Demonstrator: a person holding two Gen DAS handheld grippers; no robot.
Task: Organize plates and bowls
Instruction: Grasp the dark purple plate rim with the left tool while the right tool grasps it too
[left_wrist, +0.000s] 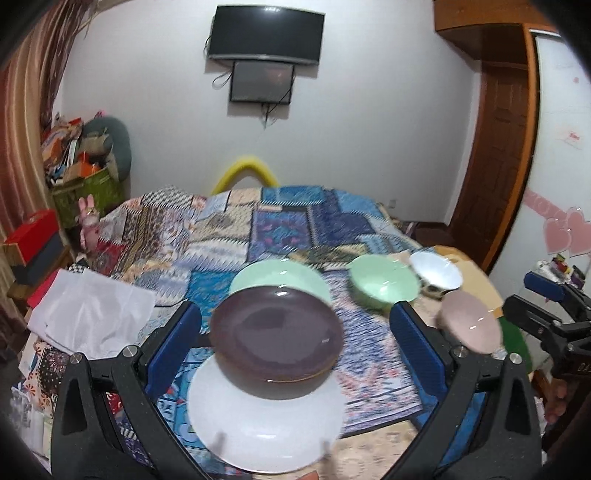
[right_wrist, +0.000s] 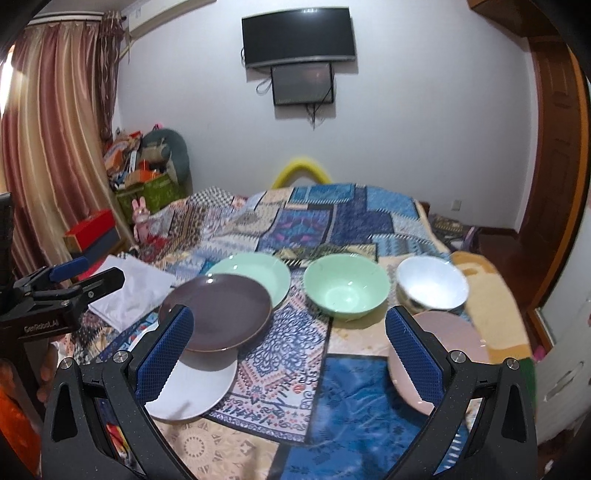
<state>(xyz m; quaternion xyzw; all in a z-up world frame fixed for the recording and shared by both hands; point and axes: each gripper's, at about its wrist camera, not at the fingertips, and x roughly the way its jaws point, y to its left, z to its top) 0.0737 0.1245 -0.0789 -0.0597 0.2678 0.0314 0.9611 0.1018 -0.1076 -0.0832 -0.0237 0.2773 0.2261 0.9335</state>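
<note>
With both grippers, left and right, spread wide and empty, stacking is under way: the brown plate lies on the white plate, so the green plate likely follows.

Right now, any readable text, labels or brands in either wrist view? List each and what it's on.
"GenRobot.AI": white lettering on the body of the left gripper, seen in the right wrist view.
"DAS...": partial lettering on the body of the right gripper, seen in the left wrist view; the rest is cut off.
Red print on a paper on the white cabinet door: too blurred to read.
Plates, bowls and TV: no text visible.
</note>
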